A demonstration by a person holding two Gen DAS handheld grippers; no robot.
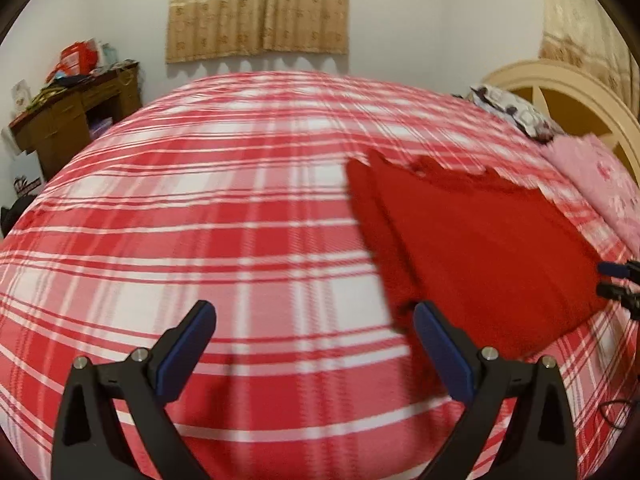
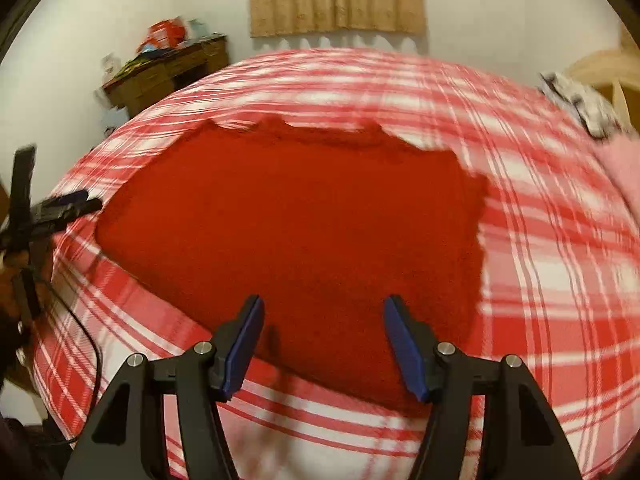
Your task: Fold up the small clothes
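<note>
Right gripper [image 2: 323, 340] stands released, its blue pads spread with nothing between them, poised above the near edge of the red garment [image 2: 292, 216]; left gripper [image 1: 314, 346] is likewise spread and empty, off the garment's left side with one pad just at a dangling corner. Plaid bed cover [image 1: 200, 208]: the largest surface, soft and loose, so a low pinch could gather it along with the cloth. Red garment: lies flat on the bed's right half, near the pink pillow [image 1: 600, 184], its far edge scalloped and uneven. Risks, as judged: a grip taken on one layer only would let the lower layer slide and skew the fold; unequal lifts by the two grippers would twist the panel; the black cable [image 2: 90, 344] at the bed edge could snag a sweeping hand.
</note>
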